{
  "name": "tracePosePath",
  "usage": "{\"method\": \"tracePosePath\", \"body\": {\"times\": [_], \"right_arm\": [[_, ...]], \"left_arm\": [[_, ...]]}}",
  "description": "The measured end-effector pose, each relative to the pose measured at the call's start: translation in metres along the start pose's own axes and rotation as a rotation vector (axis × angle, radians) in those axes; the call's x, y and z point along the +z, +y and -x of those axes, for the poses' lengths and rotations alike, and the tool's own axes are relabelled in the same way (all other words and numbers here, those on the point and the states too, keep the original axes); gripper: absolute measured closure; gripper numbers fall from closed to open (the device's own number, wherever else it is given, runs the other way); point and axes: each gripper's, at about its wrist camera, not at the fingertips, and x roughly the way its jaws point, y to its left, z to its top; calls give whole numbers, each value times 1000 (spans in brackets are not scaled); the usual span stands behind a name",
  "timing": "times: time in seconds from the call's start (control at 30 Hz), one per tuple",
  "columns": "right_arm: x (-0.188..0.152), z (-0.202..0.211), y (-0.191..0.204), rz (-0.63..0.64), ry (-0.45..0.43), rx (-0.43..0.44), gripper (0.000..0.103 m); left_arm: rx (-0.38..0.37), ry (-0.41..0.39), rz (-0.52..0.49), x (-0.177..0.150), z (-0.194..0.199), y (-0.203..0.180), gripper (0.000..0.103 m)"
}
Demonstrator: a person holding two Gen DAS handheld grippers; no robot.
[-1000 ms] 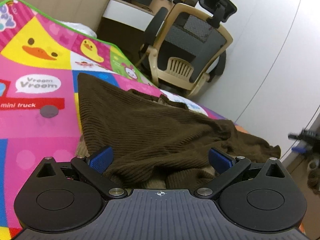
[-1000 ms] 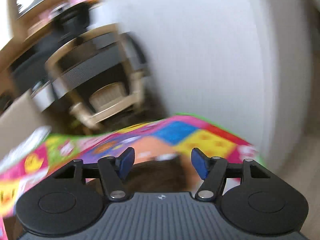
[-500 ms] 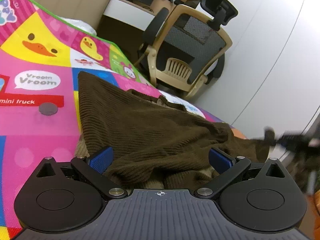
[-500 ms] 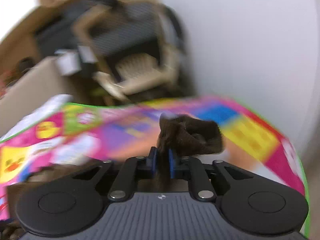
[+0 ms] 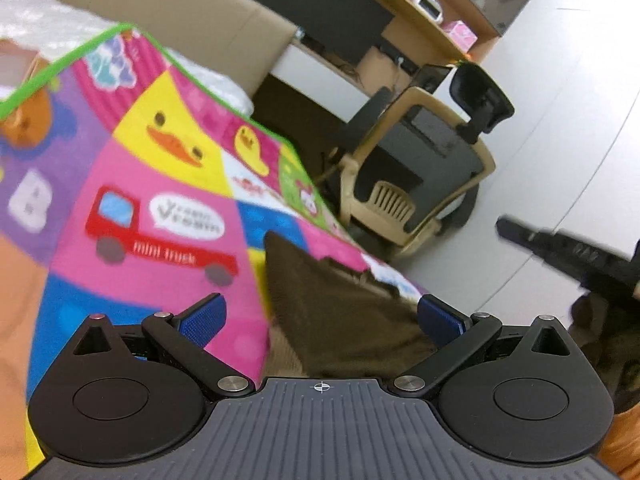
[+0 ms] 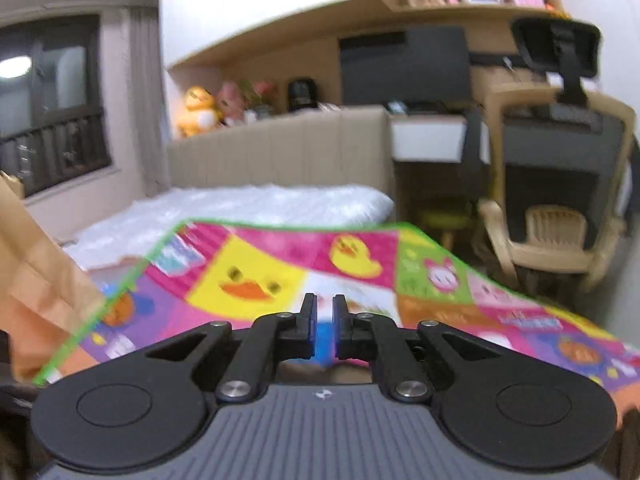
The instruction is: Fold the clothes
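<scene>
Brown ribbed garment (image 5: pixel 344 320) lying on the cartoon play mat (image 5: pixel 152 184), lower centre of the left wrist view, its far corner pointing toward the beige office chair (image 5: pixel 420 176) at right of centre. Left gripper (image 5: pixel 322 316) hovers over the garment with its blue-padded fingers (image 5: pixel 204 314) spread wide, nothing between them. Right gripper (image 5: pixel 560 252) enters at the right edge, blurred, with dark cloth just below it. In the right wrist view the right gripper (image 6: pixel 325 320) shows its fingers drawn nearly together; whether cloth is pinched there cannot be told. Behind the mat (image 6: pixel 360 264) lie white bedding (image 6: pixel 240 204) and a padded headboard (image 6: pixel 280 152).
</scene>
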Motion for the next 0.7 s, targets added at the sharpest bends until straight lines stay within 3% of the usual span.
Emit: {"method": "tracePosePath", "body": {"times": [0.03,0.1,0.2,0.37,0.53,0.63,0.67,0.7], "right_arm": [[-7,-1,-6,-18,19,-28,62],[-28,8,-30,-43,36,-155,42],[-60,27,-69,-63,54,-373,37],[-103,39,-135,-3,144,-680,37],[-109,9,-169,-34,182,-722,40],[-110,-12,-190,-55,240,-732,41],[-110,-19,-197,-62,261,-735,43],[-110,-26,-204,-68,282,-738,57]], "left_arm": [[-10,18,16,-3,-4,1,0],[-23,55,30,-10,-11,-2,0],[-44,108,11,-21,-22,-14,0],[-115,171,-179,-51,-32,-55,0],[-105,263,-232,-79,-49,-61,0],[-107,241,-234,-90,-50,-54,0],[-111,227,-244,-92,-50,-54,0],[-110,222,-248,-94,-50,-55,0]]}}
